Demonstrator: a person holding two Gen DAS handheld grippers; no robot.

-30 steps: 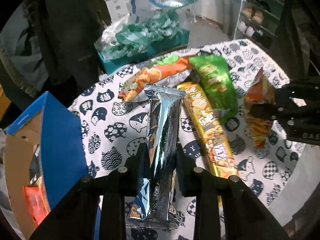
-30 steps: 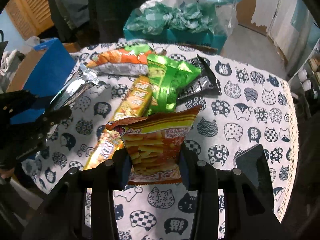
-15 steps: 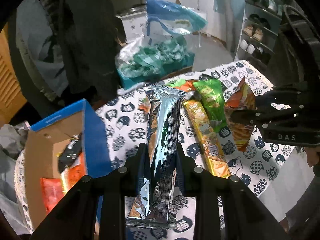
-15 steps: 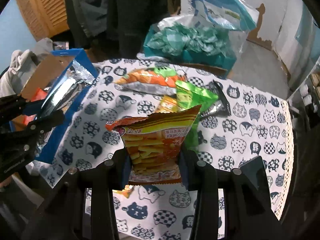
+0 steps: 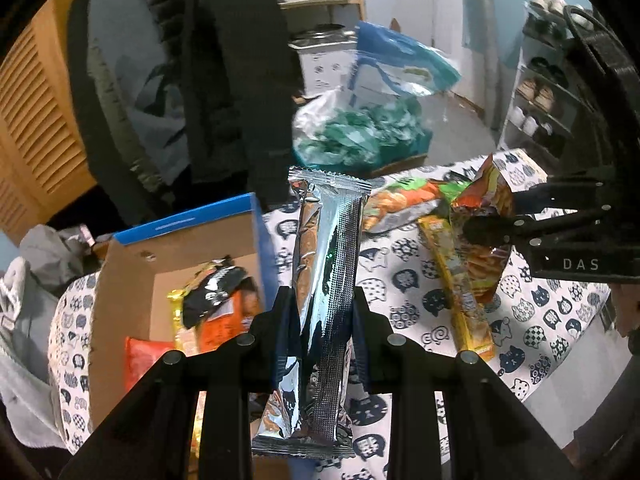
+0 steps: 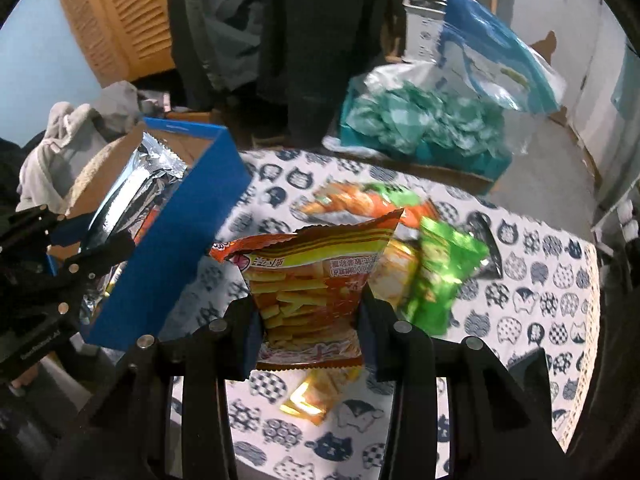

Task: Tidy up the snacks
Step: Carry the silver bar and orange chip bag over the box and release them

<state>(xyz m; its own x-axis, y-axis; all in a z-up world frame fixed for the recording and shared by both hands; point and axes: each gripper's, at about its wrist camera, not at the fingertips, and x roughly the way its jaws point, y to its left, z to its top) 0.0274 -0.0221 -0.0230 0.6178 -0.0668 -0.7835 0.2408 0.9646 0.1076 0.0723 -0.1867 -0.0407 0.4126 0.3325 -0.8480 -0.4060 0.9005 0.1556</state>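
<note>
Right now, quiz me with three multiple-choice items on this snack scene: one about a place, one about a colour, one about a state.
1. Where is the box relative to the silver pack in the left wrist view?
A. left of it
B. right of it
C. on top of it

2. What colour is the box's outside wall?
A. red
B. blue
C. white

3. What state is the right tool in?
A. open and empty
B. shut on the fries bag
C. shut on the green bag

Answers:
1. A, the open box sits at the left, with snacks already inside.
2. B, the wall facing the table shows blue in the right wrist view.
3. B, both fingers press the fries bag's sides, while the left tool grips the silver pack.
</note>
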